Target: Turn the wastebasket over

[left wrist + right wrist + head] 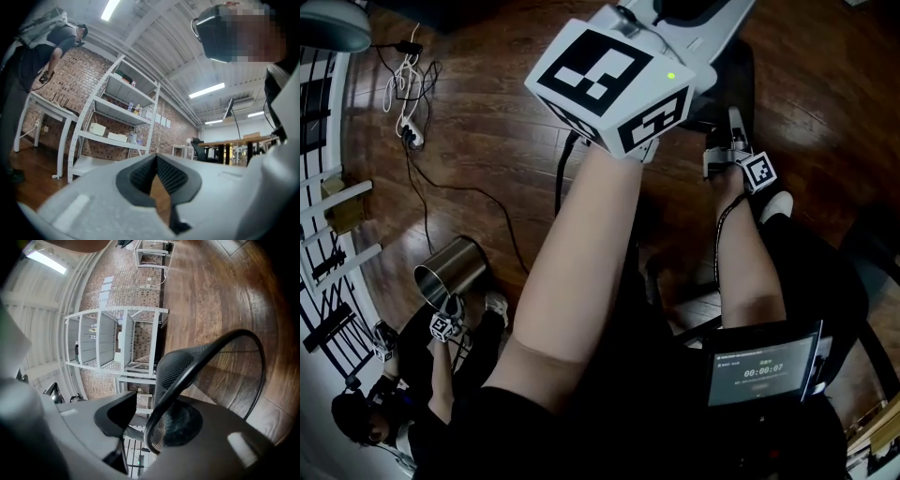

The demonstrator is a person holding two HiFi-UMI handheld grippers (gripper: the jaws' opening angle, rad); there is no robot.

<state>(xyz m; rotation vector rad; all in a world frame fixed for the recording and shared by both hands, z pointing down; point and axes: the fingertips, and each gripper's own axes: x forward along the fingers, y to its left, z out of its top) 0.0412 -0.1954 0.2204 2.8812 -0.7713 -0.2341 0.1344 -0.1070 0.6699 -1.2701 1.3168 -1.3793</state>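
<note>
L gripper: pads pressed together at the tips w/ nothing btwn them. Only a sliver of wood floor shows in the gap lower down. It points roughly level at a white shelf unit on a brick wall. At the far left of that view a second person bends over a white table. In the head view the L forearm is bare and rises steeply from lower left to its marker cube, which sits close under the camera at top centre.

R gripper: jaws spread wide, pinching nothing. The wastebasket (black mesh, tipped, its round rim seen as a big arc) has that rim running up btwn the two jaws. Its mesh wall covers the pad at that view's right, but I can't tell if it touches. Wood floor shows through the mesh and beyond it. The R forearm reaches straight out and low, away from the body, w/ a black cable along it and a small marker cube at the wrist end.

Elsewhere in the head view, L to R: steel canister, white shoe, timer screen at bottom right.
</note>
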